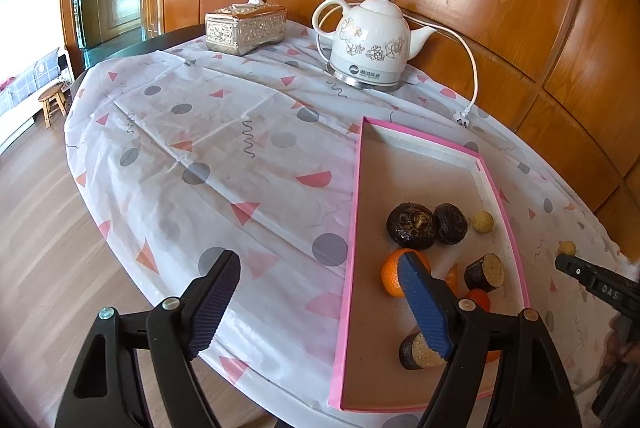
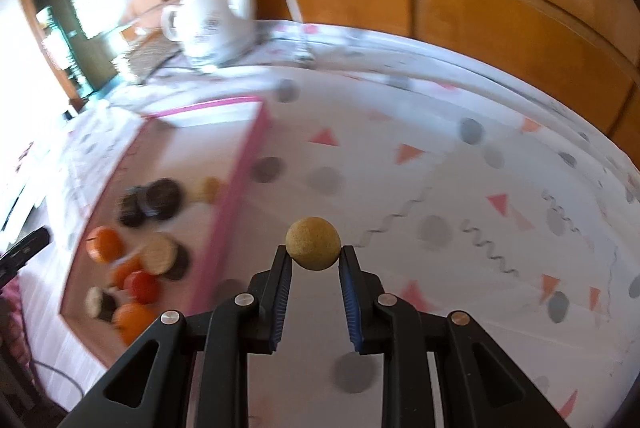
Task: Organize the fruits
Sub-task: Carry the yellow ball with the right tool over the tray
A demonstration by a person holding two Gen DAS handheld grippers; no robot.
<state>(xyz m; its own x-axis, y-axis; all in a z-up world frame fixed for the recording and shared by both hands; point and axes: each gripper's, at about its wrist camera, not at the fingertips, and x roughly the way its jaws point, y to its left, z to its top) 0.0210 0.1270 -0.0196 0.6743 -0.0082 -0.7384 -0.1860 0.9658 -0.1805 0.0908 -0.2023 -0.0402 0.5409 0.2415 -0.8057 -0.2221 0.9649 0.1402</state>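
Note:
A pink-rimmed tray [image 1: 353,228] lies on the table and holds oranges [image 1: 390,274], dark round fruits [image 1: 410,226], cut dark pieces [image 1: 486,271] and a small yellow ball [image 1: 483,221]. My left gripper [image 1: 320,302] is open and empty, with its right finger over the tray's near end. My right gripper [image 2: 313,255] is shut on a second small yellow ball [image 2: 313,243], held above the cloth to the right of the tray [image 2: 244,163]. In the left wrist view that ball [image 1: 567,248] shows at the tip of the right gripper's finger [image 1: 588,278].
A white electric kettle [image 1: 372,43] with its cord [image 1: 472,67] stands at the back of the table, and a silver tissue box [image 1: 245,27] to its left. A wood-panelled wall runs behind. The patterned tablecloth [image 1: 208,147] covers the round table, whose edge drops to the floor at left.

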